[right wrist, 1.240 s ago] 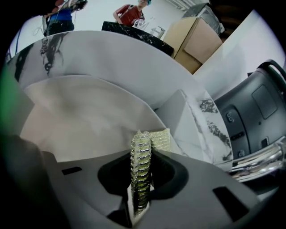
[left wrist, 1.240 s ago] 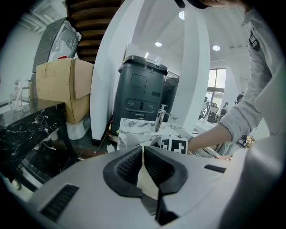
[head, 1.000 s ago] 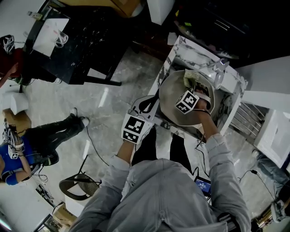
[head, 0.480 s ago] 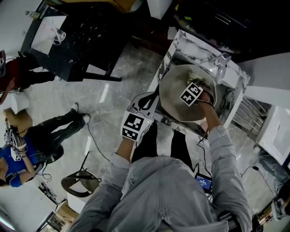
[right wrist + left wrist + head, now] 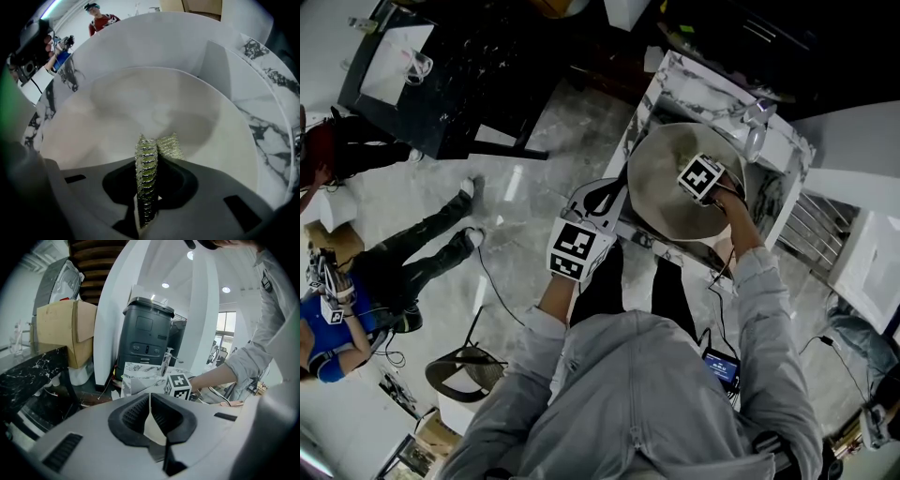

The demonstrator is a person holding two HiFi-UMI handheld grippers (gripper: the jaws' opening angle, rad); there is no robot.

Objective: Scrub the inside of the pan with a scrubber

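Observation:
A wide grey pan (image 5: 661, 192) leans in a marble sink (image 5: 675, 80). My right gripper (image 5: 697, 169) is over the pan's right half, its marker cube hiding the jaws in the head view. In the right gripper view it (image 5: 149, 157) is shut on a green-and-silver mesh scrubber (image 5: 147, 164), whose tip presses on the pan's pale inside (image 5: 140, 108). My left gripper (image 5: 598, 208) is at the pan's near-left rim. Its jaws (image 5: 150, 398) are closed tip to tip, with a pale sliver behind them that I cannot identify.
A faucet (image 5: 757, 127) stands at the sink's far right corner. Left of the sink are a dark bin (image 5: 145, 338), a cardboard box (image 5: 65, 333) and a black table (image 5: 469, 66). A person (image 5: 356, 291) sits on the floor at left.
My right gripper has slid farther up across the pan, and the scrubber that showed beyond its cube is now hidden under it. The left gripper has kept its place at the rim.

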